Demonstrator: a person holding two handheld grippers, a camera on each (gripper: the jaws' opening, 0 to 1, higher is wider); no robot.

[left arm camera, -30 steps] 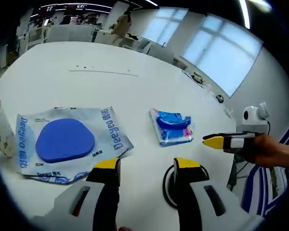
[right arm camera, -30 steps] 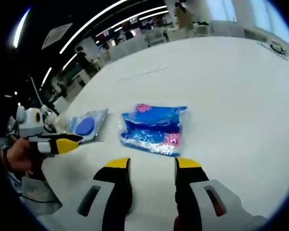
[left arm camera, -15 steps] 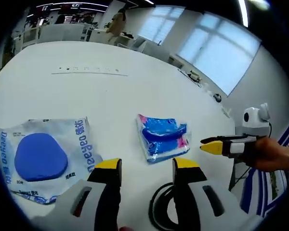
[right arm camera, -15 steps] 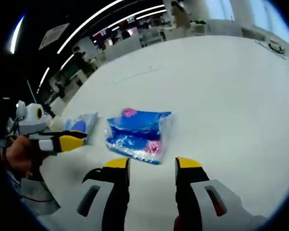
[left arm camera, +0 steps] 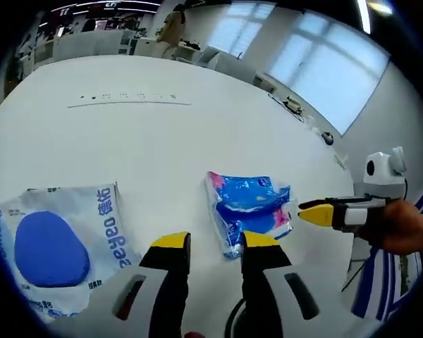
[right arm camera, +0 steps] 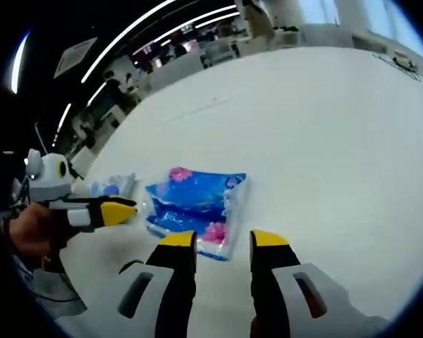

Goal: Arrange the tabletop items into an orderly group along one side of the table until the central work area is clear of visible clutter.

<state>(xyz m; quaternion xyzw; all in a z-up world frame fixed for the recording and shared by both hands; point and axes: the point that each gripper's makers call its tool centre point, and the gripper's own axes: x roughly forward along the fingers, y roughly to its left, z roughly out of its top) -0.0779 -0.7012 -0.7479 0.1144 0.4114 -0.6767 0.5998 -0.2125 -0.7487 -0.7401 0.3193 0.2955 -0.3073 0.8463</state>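
Left gripper view: left gripper [left arm camera: 208, 246] spread, holds nothing. Blue pack [left arm camera: 250, 209] just past its tips, mid table [left arm camera: 162, 134]. Pad bag [left arm camera: 53, 243] beside. Right gripper [right arm camera: 223, 242] spread, empty, near blue pack. Nothing lined up yet; all tidying left.

Open-plan office: big white table [left arm camera: 162, 134], ceiling strip lights [right arm camera: 162, 24], large windows [left arm camera: 324, 70] (desks behind).

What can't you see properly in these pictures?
- Black cable loop, left gripper view: mostly hidden behind that gripper's own jaws.
- White packet with the blue oval, left gripper view: cut off by the edge; small print unreadable.
- Same packet, right gripper view: tiny, partly behind the left gripper.
- Blue plastic pack: print too blurred to read.
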